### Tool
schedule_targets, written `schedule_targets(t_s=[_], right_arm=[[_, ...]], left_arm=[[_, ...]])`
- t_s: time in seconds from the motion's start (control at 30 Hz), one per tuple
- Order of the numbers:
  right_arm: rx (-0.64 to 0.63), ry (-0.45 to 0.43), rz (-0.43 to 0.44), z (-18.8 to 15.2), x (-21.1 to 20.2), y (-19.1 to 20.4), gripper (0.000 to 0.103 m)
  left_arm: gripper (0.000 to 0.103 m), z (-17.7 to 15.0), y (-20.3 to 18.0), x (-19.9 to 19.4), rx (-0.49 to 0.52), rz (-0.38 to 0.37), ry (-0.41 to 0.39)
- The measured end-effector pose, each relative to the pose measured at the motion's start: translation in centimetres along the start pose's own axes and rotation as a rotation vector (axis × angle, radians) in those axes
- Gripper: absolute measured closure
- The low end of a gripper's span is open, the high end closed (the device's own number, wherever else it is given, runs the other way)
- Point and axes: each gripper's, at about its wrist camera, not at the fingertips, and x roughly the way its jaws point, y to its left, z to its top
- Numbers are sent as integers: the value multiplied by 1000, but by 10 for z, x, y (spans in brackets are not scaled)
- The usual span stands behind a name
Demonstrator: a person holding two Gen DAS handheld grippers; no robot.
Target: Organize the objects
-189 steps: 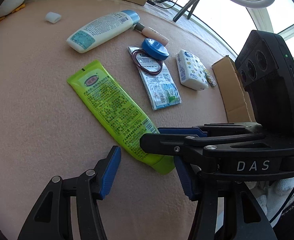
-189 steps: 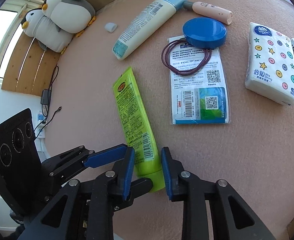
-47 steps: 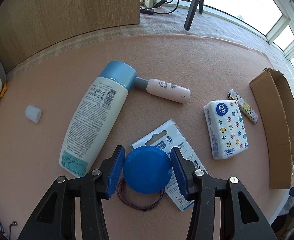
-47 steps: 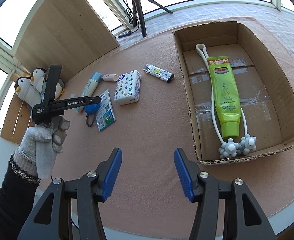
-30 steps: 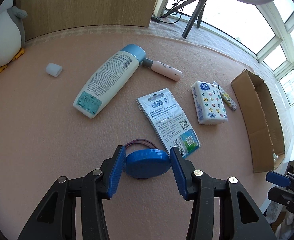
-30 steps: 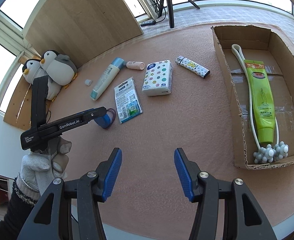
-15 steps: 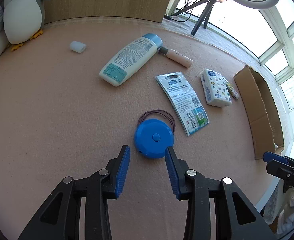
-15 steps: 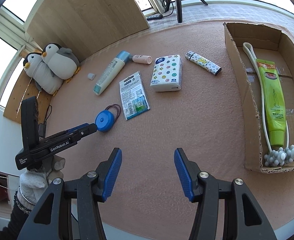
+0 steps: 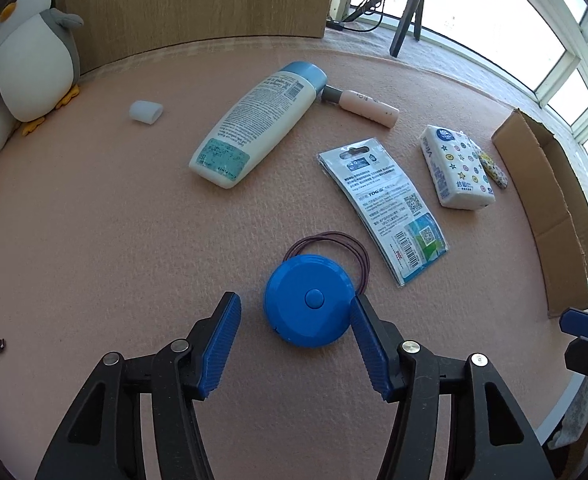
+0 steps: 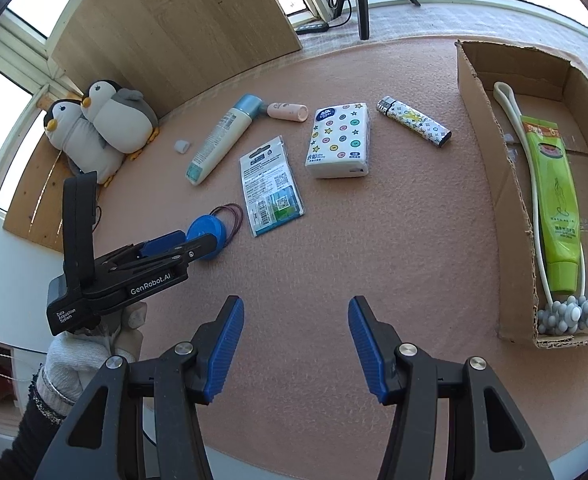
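Lying flat on the pink counter, the round blue tape measure sits between the spread fingers of the left gripper, whose blue pads stand on either side of it without pinching it. A loop of dark hair ties pokes out from beneath its far edge. Beyond lie a flat printed packet, a white lotion bottle, a pink tube, a tissue pack and a patterned lighter. The right gripper hangs open over bare counter, holding nothing. At the right, the cardboard box contains a green tube and a white massager. Two plush penguins sit by the wooden board.
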Motion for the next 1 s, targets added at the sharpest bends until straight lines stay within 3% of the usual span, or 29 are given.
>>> schedule_targets(t_s=[0.33, 0.43, 0.53, 0.63, 0.67, 0.9, 1.0], right_arm=[[-34, 26, 12, 5, 19, 19, 52], [-50, 35, 12, 6, 25, 26, 52], [-52, 43, 13, 7, 30, 29, 52], [-54, 51, 11, 8, 34, 32, 52], [-56, 52, 10, 9, 35, 33, 52], [-51, 47, -6, 12, 37, 32, 52], [-40, 46, -10, 14, 38, 30, 52]], left_arm=[[54, -9, 48, -8, -76, 53, -9], [57, -14, 62, -11, -116, 21, -2], [53, -15, 56, -17, -102, -19, -17], [31, -6, 33, -22, -39, -40, -40], [29, -3, 22, -22, -5, -26, -49], [30, 10, -8, 1, 81, 17, -12], [41, 9, -6, 7, 84, 43, -1]])
